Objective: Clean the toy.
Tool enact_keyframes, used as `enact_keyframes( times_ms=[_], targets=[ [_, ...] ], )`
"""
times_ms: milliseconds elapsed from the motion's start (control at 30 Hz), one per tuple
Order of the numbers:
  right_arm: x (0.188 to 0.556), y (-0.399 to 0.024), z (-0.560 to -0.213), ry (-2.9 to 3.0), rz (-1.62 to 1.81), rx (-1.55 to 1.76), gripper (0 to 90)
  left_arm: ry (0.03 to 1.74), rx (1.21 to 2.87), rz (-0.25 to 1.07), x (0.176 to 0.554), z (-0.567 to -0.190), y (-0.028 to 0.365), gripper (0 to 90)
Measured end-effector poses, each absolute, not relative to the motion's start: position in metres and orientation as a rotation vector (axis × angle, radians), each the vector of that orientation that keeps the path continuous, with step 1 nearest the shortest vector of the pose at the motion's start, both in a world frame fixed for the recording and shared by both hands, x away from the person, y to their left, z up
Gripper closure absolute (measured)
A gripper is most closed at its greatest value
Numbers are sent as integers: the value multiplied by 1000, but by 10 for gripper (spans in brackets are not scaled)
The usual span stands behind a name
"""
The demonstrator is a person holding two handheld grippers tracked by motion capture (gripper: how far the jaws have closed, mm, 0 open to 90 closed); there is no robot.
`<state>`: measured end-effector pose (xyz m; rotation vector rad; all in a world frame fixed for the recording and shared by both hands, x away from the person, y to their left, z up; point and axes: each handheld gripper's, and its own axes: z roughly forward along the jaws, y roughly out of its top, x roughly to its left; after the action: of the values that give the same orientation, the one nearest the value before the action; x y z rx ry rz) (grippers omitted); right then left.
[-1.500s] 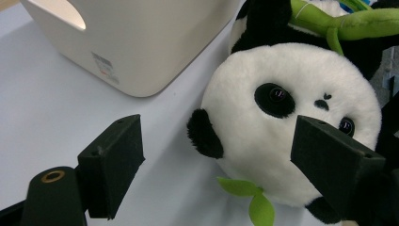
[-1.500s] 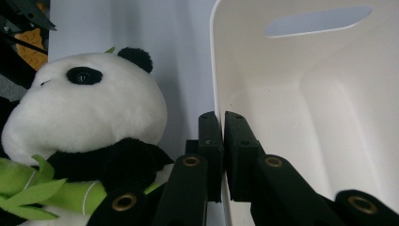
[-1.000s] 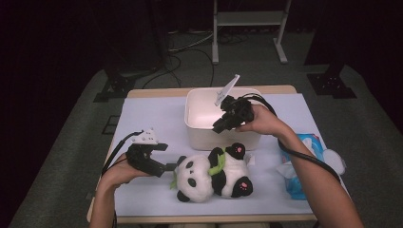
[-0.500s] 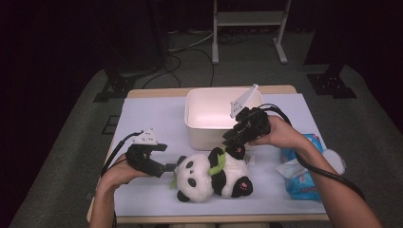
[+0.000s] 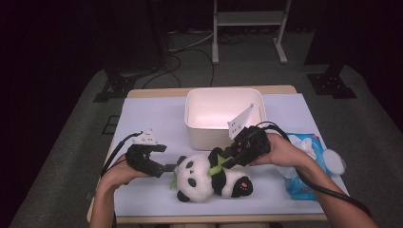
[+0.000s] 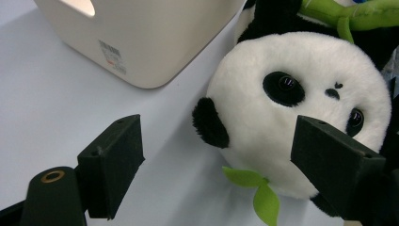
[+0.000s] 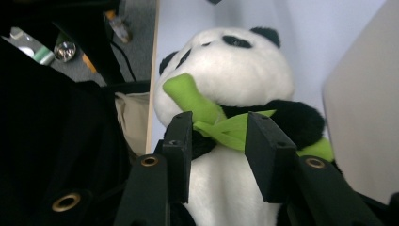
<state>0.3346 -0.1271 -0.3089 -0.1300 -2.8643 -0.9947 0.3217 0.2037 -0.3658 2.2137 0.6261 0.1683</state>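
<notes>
Lab or studio; dark drapes (image 5: 71,42); metal stand (image 5: 249,28); floor cables (image 5: 190,52).

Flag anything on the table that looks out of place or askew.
Little stands out. The panda plush lies on its back beside the white bin rather than in it, and the blue wipes pack overhangs the white mat's right edge.

- A panda toy (image 5: 209,176) lies on the desk (image 5: 152,118), in front of a white bin (image 5: 223,116).
- The right gripper (image 5: 227,160), its jaws just opening, reaches over the panda toy.
- The left gripper (image 5: 167,167) waits beside its head.
</notes>
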Motion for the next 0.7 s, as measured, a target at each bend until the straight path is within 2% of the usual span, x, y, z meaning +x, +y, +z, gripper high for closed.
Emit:
enact_keyframes(
  times_ms=[700],
  targets=[
    [327,-90,-330,-2888,-861,0,505,640,2200,160,323,-367,208,165]
  ],
)
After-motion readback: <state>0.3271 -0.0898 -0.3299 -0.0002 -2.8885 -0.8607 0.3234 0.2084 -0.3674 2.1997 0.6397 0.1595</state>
